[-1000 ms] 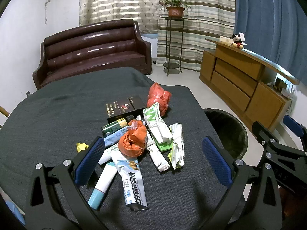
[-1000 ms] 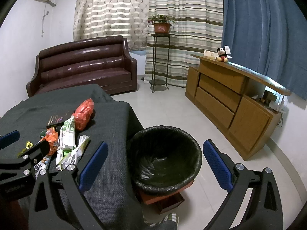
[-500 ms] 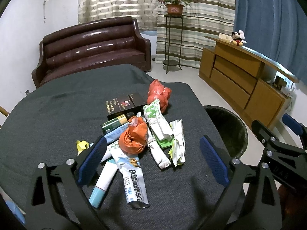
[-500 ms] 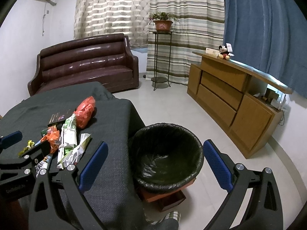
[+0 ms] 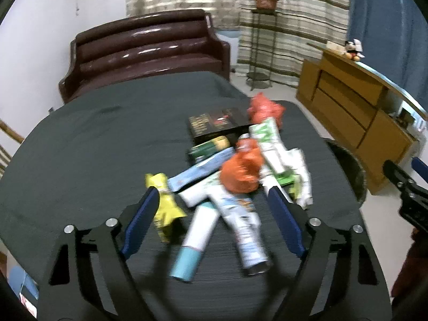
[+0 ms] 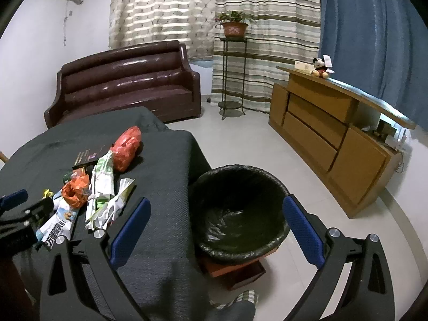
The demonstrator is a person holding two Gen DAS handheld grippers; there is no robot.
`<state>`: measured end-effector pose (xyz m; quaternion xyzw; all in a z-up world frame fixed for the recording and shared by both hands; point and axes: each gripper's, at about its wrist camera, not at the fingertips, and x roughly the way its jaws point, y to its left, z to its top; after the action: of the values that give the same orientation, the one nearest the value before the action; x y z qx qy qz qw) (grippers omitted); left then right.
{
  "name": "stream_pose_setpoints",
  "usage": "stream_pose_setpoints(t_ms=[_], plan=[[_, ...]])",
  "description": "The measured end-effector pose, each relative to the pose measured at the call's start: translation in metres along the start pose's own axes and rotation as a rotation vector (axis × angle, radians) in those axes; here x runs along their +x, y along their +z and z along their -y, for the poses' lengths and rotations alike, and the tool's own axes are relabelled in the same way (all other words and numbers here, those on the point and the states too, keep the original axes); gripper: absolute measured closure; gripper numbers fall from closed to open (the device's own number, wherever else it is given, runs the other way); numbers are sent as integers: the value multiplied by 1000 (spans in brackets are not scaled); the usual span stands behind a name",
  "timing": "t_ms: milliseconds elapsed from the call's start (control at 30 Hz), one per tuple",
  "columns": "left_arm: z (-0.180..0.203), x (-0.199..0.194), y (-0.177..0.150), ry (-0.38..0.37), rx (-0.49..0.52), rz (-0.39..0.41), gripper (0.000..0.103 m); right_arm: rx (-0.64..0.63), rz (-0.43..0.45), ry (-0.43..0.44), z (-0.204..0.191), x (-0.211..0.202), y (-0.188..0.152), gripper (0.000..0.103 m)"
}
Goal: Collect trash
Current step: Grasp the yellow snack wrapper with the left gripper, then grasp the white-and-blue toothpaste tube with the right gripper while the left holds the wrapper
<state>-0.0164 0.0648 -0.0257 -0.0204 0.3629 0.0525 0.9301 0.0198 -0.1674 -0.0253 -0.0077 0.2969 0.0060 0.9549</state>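
Note:
A pile of trash lies on the dark table (image 5: pixel 88 144): an orange crumpled bag (image 5: pixel 240 171), a white tube with a teal cap (image 5: pixel 195 240), a printed white tube (image 5: pixel 240 219), a yellow wrapper (image 5: pixel 164 203), green-and-white wrappers (image 5: pixel 270 144), a red bag (image 5: pixel 264 109) and a black box (image 5: pixel 216 123). My left gripper (image 5: pixel 214 216) is open just over the near tubes, holding nothing. My right gripper (image 6: pixel 214 227) is open and empty above the table edge and the black-lined trash bin (image 6: pixel 238 211). The pile also shows in the right wrist view (image 6: pixel 93 182).
A brown leather sofa (image 6: pixel 123 85) stands behind the table. A wooden sideboard (image 6: pixel 331 131) runs along the right wall. A plant stand (image 6: pixel 232 75) stands by the striped curtains. The bin rests on a low red-brown stand (image 6: pixel 232 270) on the tiled floor.
My left gripper has moved forward and left, down toward the near end of the pile; the view is blurred. My right gripper has barely shifted.

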Motion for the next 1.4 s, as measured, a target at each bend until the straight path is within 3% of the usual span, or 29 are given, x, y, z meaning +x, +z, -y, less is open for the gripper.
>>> stream_pose_setpoints(t_ms=[133, 167, 233, 533, 767, 967, 1100, 1400], plan=[[-22, 4, -4, 28, -36, -25, 25, -11, -13, 15, -3, 3, 0, 12], [-27, 5, -5, 34, -42, -30, 25, -14, -16, 15, -4, 4, 0, 25], [-35, 6, -6, 44, -51, -36, 25, -17, -33, 15, -6, 7, 1, 38], [-50, 14, 3, 69, -79, -65, 25, -15, -53, 49, -11, 13, -1, 38], [-65, 28, 0, 43, -106, -131, 46, -22, -51, 65, -19, 14, 1, 38], [-71, 34, 3, 6, -115, -134, 60, -27, -57, 82, -25, 15, 2, 38], [-76, 37, 3, -37, -125, -135, 76, -34, -53, 93, -32, 14, 3, 38], [-72, 35, 3, -40, -85, -112, 79, -53, -50, 118, -45, 10, 6, 38]])
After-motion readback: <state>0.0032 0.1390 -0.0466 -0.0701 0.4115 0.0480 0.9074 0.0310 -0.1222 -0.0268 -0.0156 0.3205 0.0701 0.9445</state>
